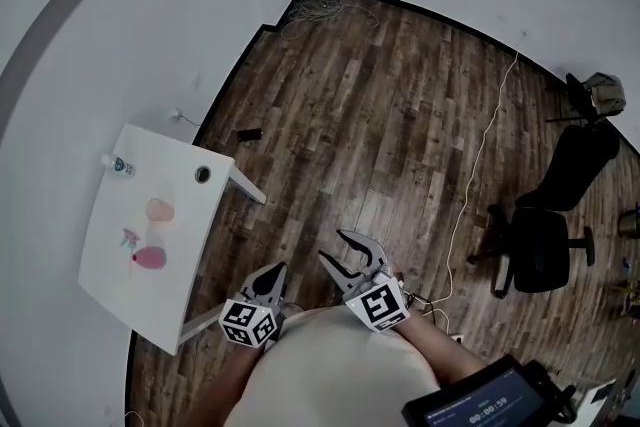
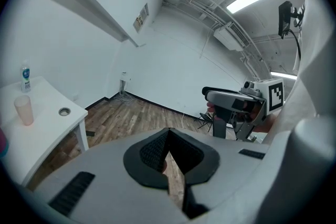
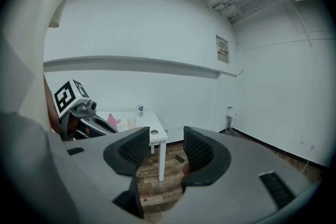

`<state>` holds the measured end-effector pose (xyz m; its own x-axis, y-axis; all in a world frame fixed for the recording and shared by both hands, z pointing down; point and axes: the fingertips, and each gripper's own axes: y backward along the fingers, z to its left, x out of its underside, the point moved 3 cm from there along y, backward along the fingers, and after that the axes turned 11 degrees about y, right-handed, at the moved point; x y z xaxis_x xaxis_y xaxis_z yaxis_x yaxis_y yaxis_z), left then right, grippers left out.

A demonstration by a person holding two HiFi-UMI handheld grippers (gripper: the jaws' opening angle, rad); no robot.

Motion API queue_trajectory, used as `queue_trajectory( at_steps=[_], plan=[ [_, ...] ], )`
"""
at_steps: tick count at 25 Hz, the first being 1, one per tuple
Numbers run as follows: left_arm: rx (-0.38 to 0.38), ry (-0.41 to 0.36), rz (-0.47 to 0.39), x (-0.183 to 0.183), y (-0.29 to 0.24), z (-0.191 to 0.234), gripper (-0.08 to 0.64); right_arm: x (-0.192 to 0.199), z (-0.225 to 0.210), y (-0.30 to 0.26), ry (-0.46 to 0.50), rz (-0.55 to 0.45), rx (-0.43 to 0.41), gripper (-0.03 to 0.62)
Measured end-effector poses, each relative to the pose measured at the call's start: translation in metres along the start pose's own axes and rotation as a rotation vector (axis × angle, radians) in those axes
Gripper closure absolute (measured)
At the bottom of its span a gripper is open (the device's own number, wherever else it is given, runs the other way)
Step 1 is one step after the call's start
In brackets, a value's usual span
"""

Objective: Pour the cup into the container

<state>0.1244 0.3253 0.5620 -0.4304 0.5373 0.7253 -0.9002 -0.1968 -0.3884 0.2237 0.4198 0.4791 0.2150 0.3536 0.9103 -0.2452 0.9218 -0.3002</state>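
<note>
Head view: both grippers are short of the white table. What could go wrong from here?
1. The left gripper has its fingers shut; unless opened, it may shove the translucent peach plastic cup over.
2. The pink container and a small blue-and-pink item stand near that cup on the small white table; a wide swing by the open right gripper could knock them.

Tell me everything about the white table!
The table is white, with a smooth, flat, rectangular top, a small round hole near one corner and thin white legs. It stands level on the wooden floor, close beside the white wall. On its top rest a bottle, a pale cup, a pink container and a tiny blue and pink thing.
</note>
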Motion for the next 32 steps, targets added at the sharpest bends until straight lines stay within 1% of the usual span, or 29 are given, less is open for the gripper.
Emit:
queue_trajectory(
  at_steps=[7,13,18,21,23,27,32],
  plan=[
    [-0.028,0.01,-0.001,-0.005,0.022,0.012,0.549,-0.01,0.022,-0.014,-0.01,0.0,-0.044,0.387],
    [-0.079,0.033,-0.016,-0.006,0.045,0.017,0.549,-0.027,0.036,-0.025,0.002,-0.026,-0.109,0.387],
    [-0.124,0.051,-0.046,-0.004,0.07,0.019,0.549,-0.041,0.055,-0.032,0.027,-0.047,-0.168,0.387],
    [-0.151,0.067,-0.062,-0.007,0.078,0.021,0.549,-0.049,0.057,-0.038,0.034,-0.057,-0.194,0.387],
    [-0.167,0.078,-0.068,-0.007,0.079,0.02,0.549,-0.051,0.055,-0.041,0.037,-0.062,-0.21,0.387],
    [-0.183,0.09,-0.084,0.001,0.093,0.027,0.549,-0.054,0.071,-0.046,0.045,-0.063,-0.234,0.387],
    [-0.197,0.096,-0.099,0.005,0.1,0.029,0.549,-0.052,0.08,-0.047,0.055,-0.067,-0.251,0.387]
  ],
)
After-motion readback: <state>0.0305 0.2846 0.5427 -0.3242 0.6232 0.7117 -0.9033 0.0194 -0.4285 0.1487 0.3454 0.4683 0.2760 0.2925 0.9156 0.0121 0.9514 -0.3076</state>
